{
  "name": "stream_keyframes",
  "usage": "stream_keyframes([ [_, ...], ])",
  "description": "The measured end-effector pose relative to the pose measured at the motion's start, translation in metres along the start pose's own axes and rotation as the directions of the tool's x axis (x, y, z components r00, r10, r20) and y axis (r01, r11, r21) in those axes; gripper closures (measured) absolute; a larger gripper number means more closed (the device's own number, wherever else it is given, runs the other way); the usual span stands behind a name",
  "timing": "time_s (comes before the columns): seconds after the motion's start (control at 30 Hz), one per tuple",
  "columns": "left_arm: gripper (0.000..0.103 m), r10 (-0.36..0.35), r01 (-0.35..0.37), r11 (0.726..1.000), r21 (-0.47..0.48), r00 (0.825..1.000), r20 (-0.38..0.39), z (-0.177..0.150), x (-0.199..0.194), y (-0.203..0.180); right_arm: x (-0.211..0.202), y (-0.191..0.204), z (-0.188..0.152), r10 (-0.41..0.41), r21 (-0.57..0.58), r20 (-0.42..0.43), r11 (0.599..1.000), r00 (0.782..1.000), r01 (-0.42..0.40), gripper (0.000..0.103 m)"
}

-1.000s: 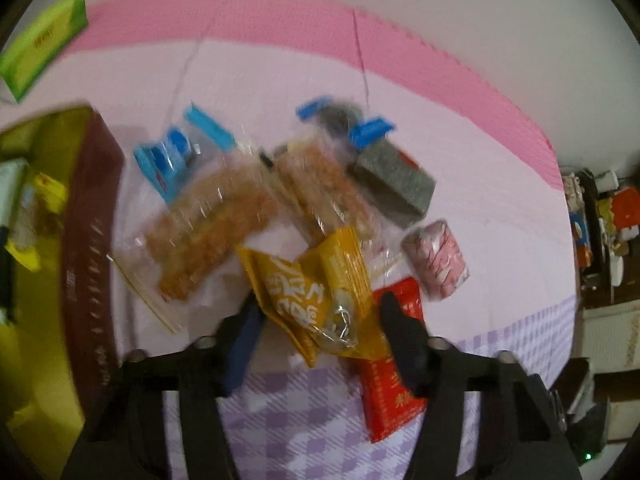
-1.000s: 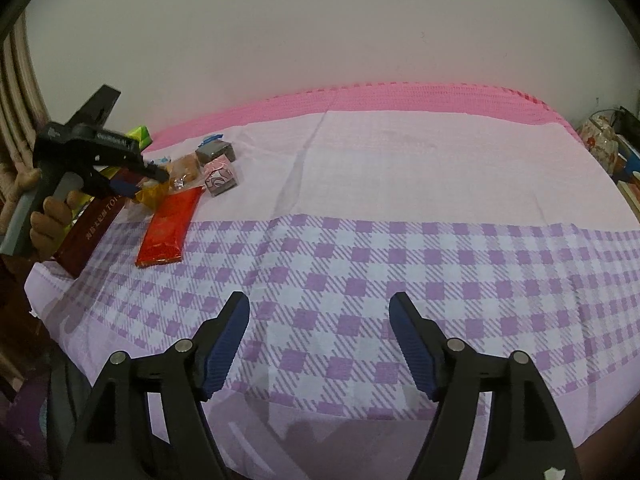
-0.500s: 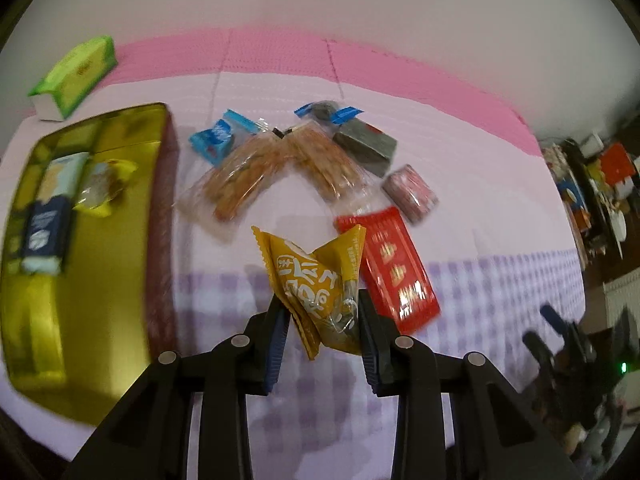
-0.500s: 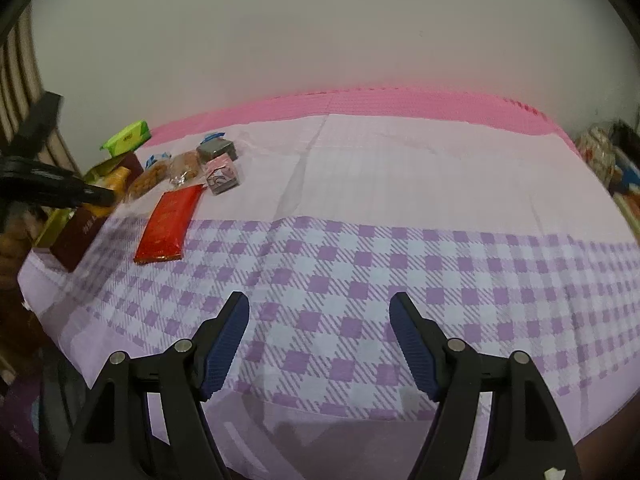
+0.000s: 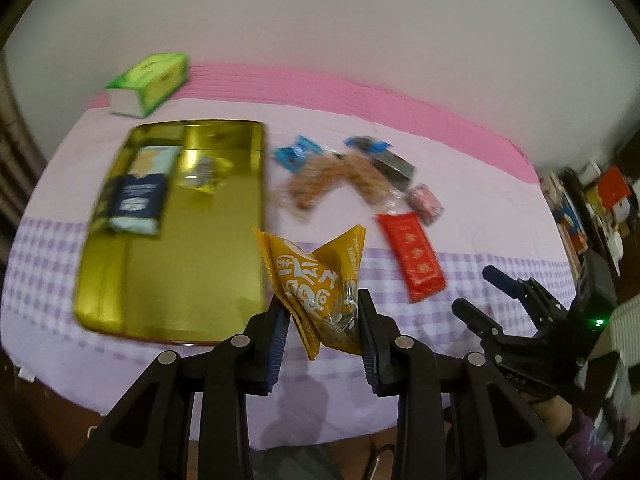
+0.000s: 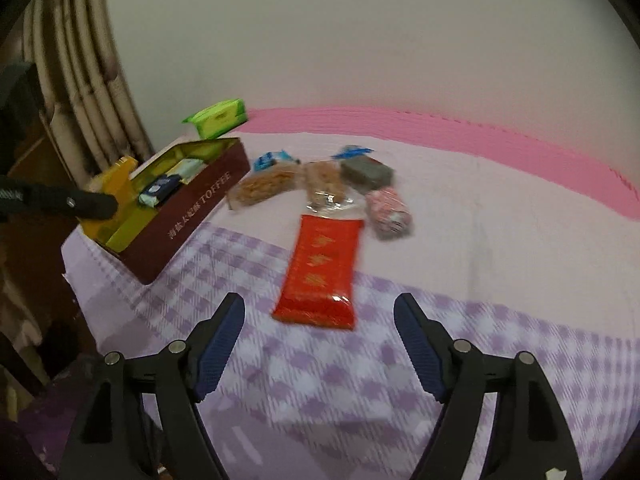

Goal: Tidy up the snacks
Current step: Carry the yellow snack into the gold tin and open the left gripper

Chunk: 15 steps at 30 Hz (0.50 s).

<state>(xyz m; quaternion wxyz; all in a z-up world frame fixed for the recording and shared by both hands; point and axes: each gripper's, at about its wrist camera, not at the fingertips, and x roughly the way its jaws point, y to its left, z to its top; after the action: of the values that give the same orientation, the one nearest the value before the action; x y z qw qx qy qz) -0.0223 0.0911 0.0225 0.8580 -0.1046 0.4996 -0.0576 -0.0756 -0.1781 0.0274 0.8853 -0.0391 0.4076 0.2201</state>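
Since the earlier shot the left gripper (image 5: 324, 324) has closed in on the yellow snack packet (image 5: 320, 284) and lifted it off the cloth, and it now hangs pinched between the fingers, well clear of the other snacks. The packet has big white lettering I can't read. Beyond the left finger sits the gold tin (image 5: 176, 240) with a dark blue and pale packet (image 5: 136, 196) already inside. From the right wrist view the tin's maroon side (image 6: 192, 216) reads "TOFFEE", next to some characters too small to make out.

The right gripper (image 6: 320, 344) has just been opening a bit more and its fingers stand wide with nothing between them. Just ahead of its fingertips lies the red packet (image 6: 324, 268) with gold print, unreadable. Further out lie two clear bags of brownish snacks (image 6: 280, 184), a grey block (image 6: 366, 172) and a small pink wrapped piece (image 6: 388, 208). A green box (image 6: 218, 118) sits behind the tin.
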Motion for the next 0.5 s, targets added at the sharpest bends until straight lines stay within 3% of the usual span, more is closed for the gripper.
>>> stream_keyframes([
  [0.27, 0.069, 0.117, -0.116, 0.993, -0.031, 0.993, 0.022, 0.02, -0.007, 0.061, 0.017, -0.017, -0.014, -0.094, 0.001, -0.023, 0.996, 0.995, 0.094, 0.028],
  [0.5, 0.069, 0.184, -0.184, 0.983, -0.006, 0.983, 0.007, 0.058, 0.026, 0.083, 0.022, -0.044, -0.019, -0.133, 0.07, -0.034, 0.988, 0.991, 0.135, 0.027],
])
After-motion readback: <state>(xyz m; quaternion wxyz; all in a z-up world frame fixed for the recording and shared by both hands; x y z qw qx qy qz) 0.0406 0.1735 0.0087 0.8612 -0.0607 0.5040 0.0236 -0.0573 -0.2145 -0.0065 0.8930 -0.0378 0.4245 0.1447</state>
